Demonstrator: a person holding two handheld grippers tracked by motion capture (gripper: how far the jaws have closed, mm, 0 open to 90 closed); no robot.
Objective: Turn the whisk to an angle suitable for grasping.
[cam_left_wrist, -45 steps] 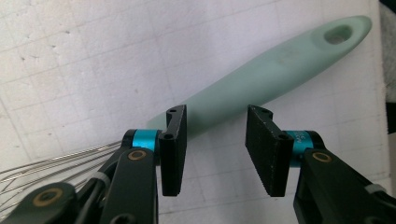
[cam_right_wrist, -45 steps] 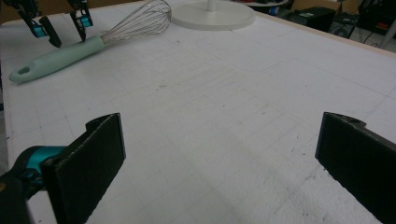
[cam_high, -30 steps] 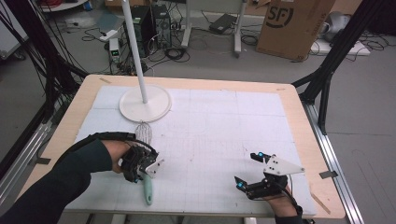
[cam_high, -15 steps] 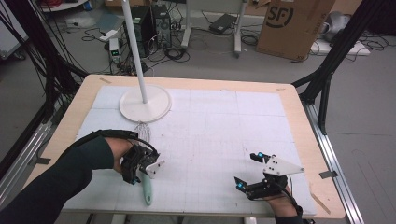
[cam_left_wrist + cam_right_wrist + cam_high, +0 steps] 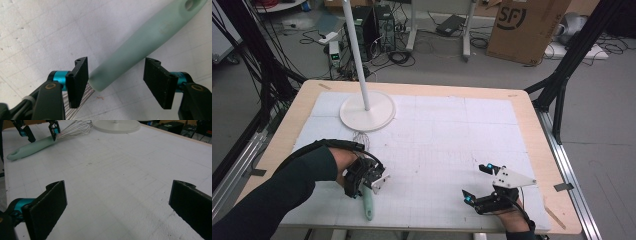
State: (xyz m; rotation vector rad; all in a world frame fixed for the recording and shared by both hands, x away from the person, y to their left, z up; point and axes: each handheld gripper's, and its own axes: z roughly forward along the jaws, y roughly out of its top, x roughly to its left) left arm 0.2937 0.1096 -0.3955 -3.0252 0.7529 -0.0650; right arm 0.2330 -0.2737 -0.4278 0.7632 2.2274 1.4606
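A whisk with a pale green handle (image 5: 368, 208) and wire loops (image 5: 361, 137) lies on the white mat (image 5: 447, 135) at the front left. My left gripper (image 5: 363, 184) hovers over it, pointing down. In the left gripper view, the handle (image 5: 140, 42) runs between the jaws of that gripper (image 5: 116, 80) where the wires (image 5: 77, 105) begin. The jaws have just been opening and the pads stand off the handle. My right gripper (image 5: 476, 183) rests open at the front right with only mat between its jaws (image 5: 117, 205). The right gripper view also shows the whisk (image 5: 32, 147) farther off.
A white round stand base (image 5: 367, 112) with a tall pole (image 5: 355, 50) sits at the back left of the mat, just beyond the whisk's wires. The wooden table edge (image 5: 539, 130) frames the mat. A cardboard box (image 5: 524, 27) and cables lie on the floor behind.
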